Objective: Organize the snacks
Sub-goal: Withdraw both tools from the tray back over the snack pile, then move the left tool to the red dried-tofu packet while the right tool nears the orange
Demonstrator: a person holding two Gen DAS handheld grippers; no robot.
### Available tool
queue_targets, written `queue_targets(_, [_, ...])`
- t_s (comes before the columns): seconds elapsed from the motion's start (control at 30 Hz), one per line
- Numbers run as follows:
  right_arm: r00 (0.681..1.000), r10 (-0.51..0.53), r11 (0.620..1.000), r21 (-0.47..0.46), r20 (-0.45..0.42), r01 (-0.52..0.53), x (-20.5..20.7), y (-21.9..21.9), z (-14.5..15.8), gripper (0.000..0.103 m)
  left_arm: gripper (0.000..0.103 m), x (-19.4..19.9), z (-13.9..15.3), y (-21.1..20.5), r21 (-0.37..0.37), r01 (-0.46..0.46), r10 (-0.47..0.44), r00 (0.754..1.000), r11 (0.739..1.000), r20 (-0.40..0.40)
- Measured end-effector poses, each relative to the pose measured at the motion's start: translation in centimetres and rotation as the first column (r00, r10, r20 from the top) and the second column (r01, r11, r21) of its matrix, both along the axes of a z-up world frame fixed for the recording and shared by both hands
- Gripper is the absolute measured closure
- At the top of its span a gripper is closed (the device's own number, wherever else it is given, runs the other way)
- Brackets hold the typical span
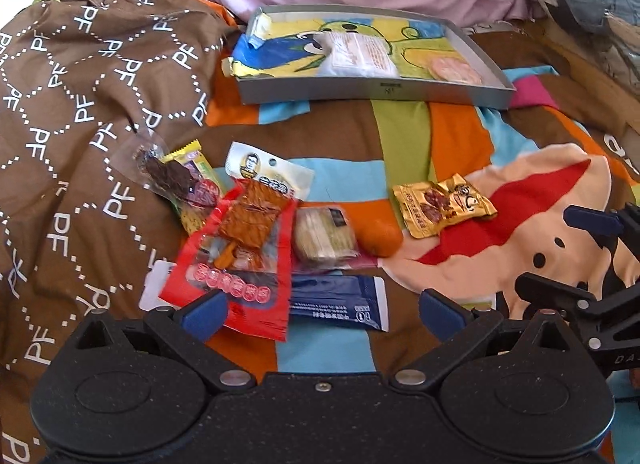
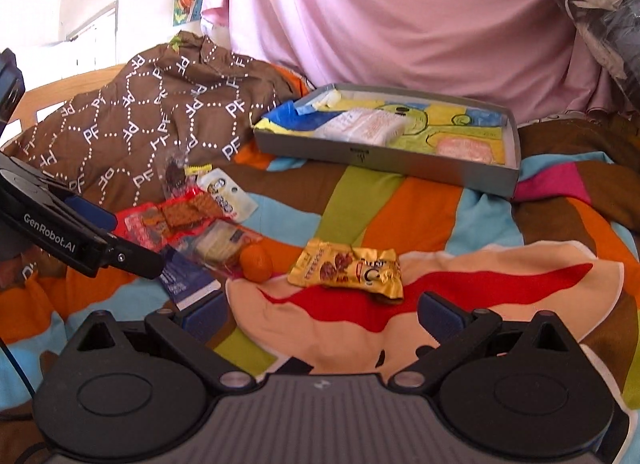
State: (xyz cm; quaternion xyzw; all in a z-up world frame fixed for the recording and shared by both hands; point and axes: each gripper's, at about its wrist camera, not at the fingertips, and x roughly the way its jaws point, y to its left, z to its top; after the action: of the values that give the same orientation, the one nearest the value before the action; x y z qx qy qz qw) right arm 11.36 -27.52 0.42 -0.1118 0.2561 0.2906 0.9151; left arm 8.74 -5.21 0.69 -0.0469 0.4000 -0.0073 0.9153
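Observation:
Snacks lie in a heap on a striped bedspread: a red packet [image 1: 240,260], a white packet [image 1: 268,172], a dark blue packet [image 1: 336,300], a pale wrapped cake [image 1: 324,236], an orange fruit [image 1: 380,238] and a gold packet [image 1: 442,204]. At the back stands a grey tray [image 1: 372,90] holding a white pouch [image 1: 356,52] and a pink snack [image 1: 454,68]. My left gripper [image 1: 322,314] is open just short of the red and blue packets. My right gripper [image 2: 322,314] is open, just short of the gold packet [image 2: 348,268]; nothing is between its fingers.
A crumpled brown quilt [image 1: 80,104] with white lettering lies at the left. Pink cloth [image 2: 400,24] hangs behind the tray. A clear packet [image 1: 160,172] and a yellow bar [image 1: 196,160] rest against the quilt. The right gripper's fingers [image 1: 596,220] show at the left view's right edge.

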Motion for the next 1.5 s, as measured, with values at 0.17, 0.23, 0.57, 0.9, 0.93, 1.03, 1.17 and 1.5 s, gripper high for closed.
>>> queue_targets(0.17, [1.000, 0.004, 1.000, -0.026, -0.015, -0.004, 0.0, -0.1, -0.1, 0.000, 0.002, 0.1, -0.2, -0.8, 0.008, 0.043, -0.043, 0.999, 0.999, -0.010])
queue_targets(0.23, [1.000, 0.001, 1.000, -0.030, -0.017, -0.002, -0.1, -0.3, 0.0, 0.000, 0.002, 0.2, -0.4, -1.3, 0.014, 0.057, -0.057, 0.998, 0.998, -0.021])
queue_targets(0.57, [1.000, -0.003, 0.998, -0.056, -0.018, 0.002, 0.1, -0.3, -0.2, 0.000, 0.002, 0.3, -1.4, -2.3, 0.014, 0.109, -0.107, 0.991, 0.994, -0.074])
queue_targets(0.9, [0.998, 0.058, 0.995, -0.083, -0.039, -0.062, 0.5, 1.2, -1.1, 0.000, 0.002, 0.1, -1.8, -1.1, 0.008, 0.106, -0.105, 0.990, 0.994, -0.094])
queue_targets(0.93, [0.997, 0.063, 0.994, -0.086, -0.043, -0.066, 0.6, 1.4, -1.2, 0.000, 0.002, 0.2, -1.8, -1.0, 0.011, 0.104, -0.103, 0.990, 0.994, -0.096])
queue_targets(1.03, [0.996, 0.072, 0.993, -0.088, -0.051, -0.076, 1.2, 2.4, -1.4, 0.000, 0.002, 0.3, -1.7, -0.5, 0.037, 0.100, -0.096, 0.991, 0.994, -0.088])
queue_targets(1.17, [0.994, 0.096, 0.988, -0.112, -0.060, -0.102, 2.3, 4.5, -1.8, 0.000, 0.002, 0.5, -1.5, 0.6, 0.089, 0.083, -0.077, 0.995, 0.993, -0.063])
queue_targets(1.5, [0.993, 0.121, 0.980, -0.160, -0.010, -0.121, 4.2, 9.0, -3.1, 0.000, 0.002, 3.4, -1.6, 3.2, 0.200, 0.034, -0.031, 0.999, 0.979, -0.021])
